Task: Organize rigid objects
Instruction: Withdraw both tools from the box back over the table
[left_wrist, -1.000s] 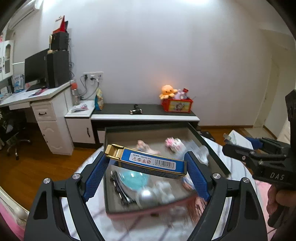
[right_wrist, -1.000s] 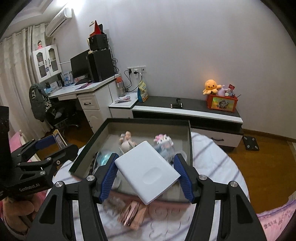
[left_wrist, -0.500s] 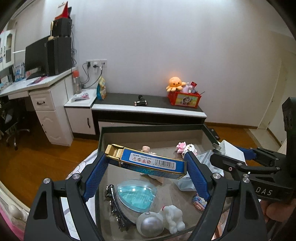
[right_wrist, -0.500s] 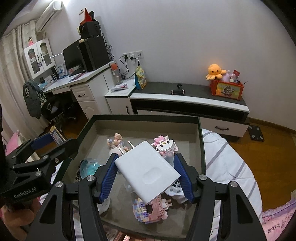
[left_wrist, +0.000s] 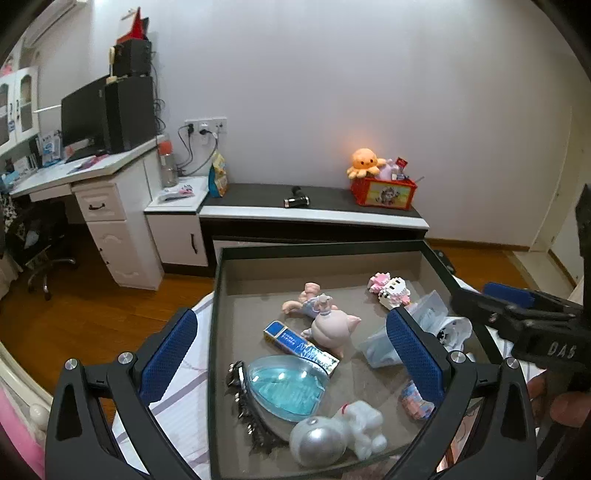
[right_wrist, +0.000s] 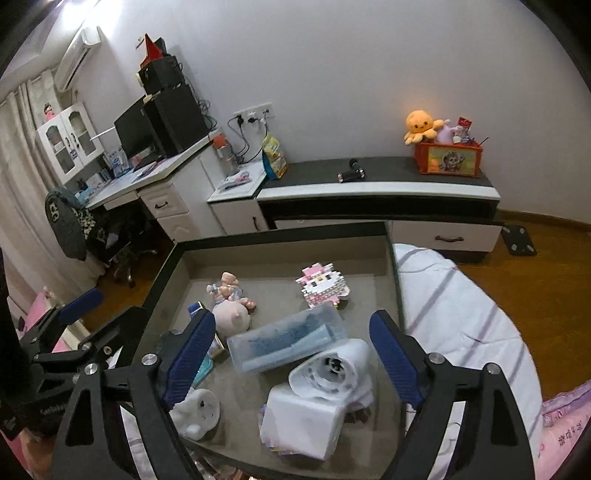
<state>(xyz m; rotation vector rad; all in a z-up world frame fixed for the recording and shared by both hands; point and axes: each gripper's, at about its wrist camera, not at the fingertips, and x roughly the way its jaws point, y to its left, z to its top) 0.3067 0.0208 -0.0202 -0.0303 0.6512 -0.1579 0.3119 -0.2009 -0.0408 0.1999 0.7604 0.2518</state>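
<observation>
Two grippers, left (left_wrist: 291, 349) and right (right_wrist: 293, 350), spread empty over tray (right_wrist: 284, 236); blue box (left_wrist: 300, 348) mid-tray, white box (right_wrist: 300, 424) near front edge: light, stiff, slick, best pinched across long sides.

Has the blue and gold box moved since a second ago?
Yes. The blue and gold box has left the open left gripper and now lies on the tray floor, beside the pink pig figure.

Both cams sit just behind their tongs, looking forward and down into the tray (left_wrist: 218, 295) from close up. The left view comes in from the tray's left side, the right one from its right, I think. Both share the tray, the pig (left_wrist: 328, 326) and the far wall.
</observation>
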